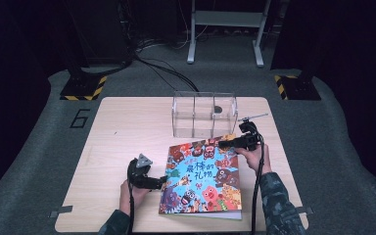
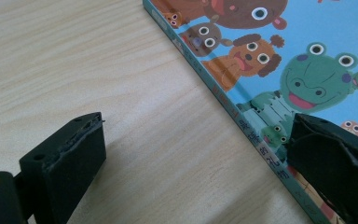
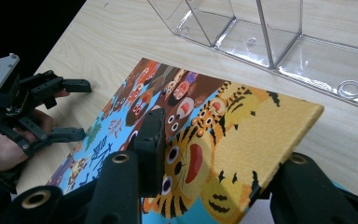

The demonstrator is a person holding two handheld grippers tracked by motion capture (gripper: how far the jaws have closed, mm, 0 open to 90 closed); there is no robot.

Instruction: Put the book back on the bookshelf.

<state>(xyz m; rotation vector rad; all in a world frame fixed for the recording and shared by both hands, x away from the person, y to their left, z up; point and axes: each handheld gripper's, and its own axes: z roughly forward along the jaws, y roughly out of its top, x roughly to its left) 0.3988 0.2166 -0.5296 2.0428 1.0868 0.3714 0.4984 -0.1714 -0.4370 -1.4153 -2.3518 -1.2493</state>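
We saw the picture book (image 1: 201, 178) lying on the pale wooden table (image 1: 122, 127), long axis running away from us. Our left gripper (image 1: 160, 181) stood wide at its spine; our right gripper (image 1: 223, 143) pinched the cover's lifted far corner. Beyond stood a clear 3-compartment box (image 1: 204, 114), then dim grey floor (image 1: 333, 127).

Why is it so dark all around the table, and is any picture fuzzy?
High view: light falls on the table; the floor behind is nearly black. Right gripper view: the clear box shows bright glints, and the near jaws look soft. Left gripper view: the book is sharp, evenly lit.
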